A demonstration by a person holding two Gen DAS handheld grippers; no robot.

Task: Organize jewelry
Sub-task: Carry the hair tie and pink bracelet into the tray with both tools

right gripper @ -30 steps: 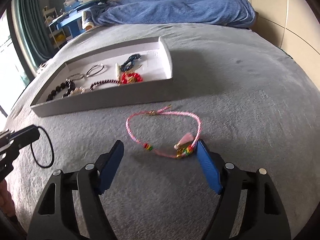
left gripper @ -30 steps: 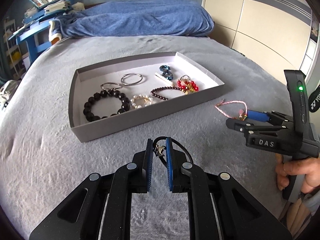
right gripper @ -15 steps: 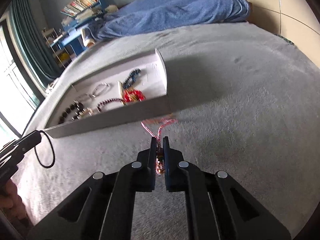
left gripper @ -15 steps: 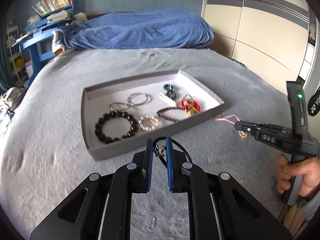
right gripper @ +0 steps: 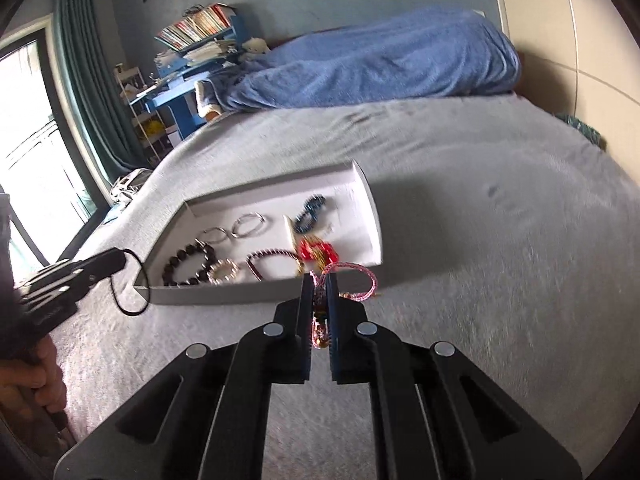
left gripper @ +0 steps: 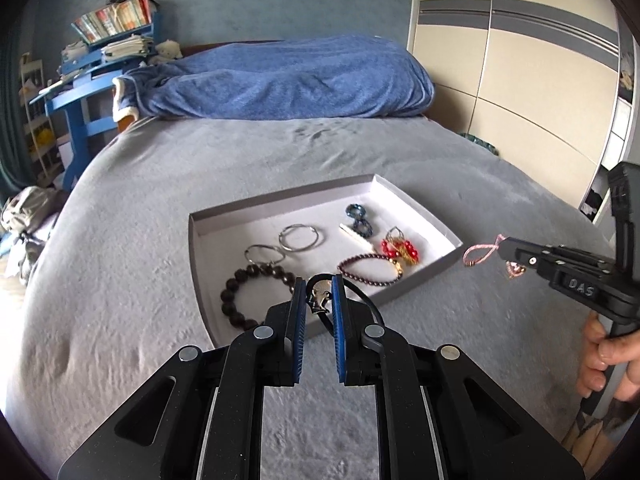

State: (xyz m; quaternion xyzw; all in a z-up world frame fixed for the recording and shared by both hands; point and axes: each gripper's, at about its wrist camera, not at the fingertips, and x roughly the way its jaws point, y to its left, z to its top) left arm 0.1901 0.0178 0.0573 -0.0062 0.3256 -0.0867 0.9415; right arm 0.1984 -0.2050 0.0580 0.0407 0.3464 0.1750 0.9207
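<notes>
My left gripper (left gripper: pixel 319 286) is shut on a black cord necklace (left gripper: pixel 362 294), its silver charm (left gripper: pixel 319 300) pinched between the blue pads, held above the tray's near edge. My right gripper (right gripper: pixel 319 282) is shut on a pink braided bracelet (right gripper: pixel 356 270), lifted off the bed just right of the tray. The shallow grey tray (left gripper: pixel 420 216) holds a black bead bracelet (left gripper: pixel 240 284), two silver hoops (left gripper: pixel 301 238), a blue bead piece (left gripper: pixel 360 220), red beads (left gripper: pixel 400 250) and a dark red bracelet (left gripper: pixel 368 270). In the left wrist view the right gripper (left gripper: pixel 506 249) dangles the bracelet (left gripper: pixel 480 254).
The tray lies on a grey bedspread (left gripper: pixel 140 240). A blue blanket (left gripper: pixel 280 80) is heaped at the bed's far end. A wardrobe (left gripper: pixel 520 80) stands to the right, a blue desk with books (left gripper: pixel 100 60) to the left, a curtained window (right gripper: pixel 40 120) beyond.
My right gripper went from open around the pink bracelet to shut on it and lifted it off the bed. Both grippers rose; the left kept its grip on the cord.
</notes>
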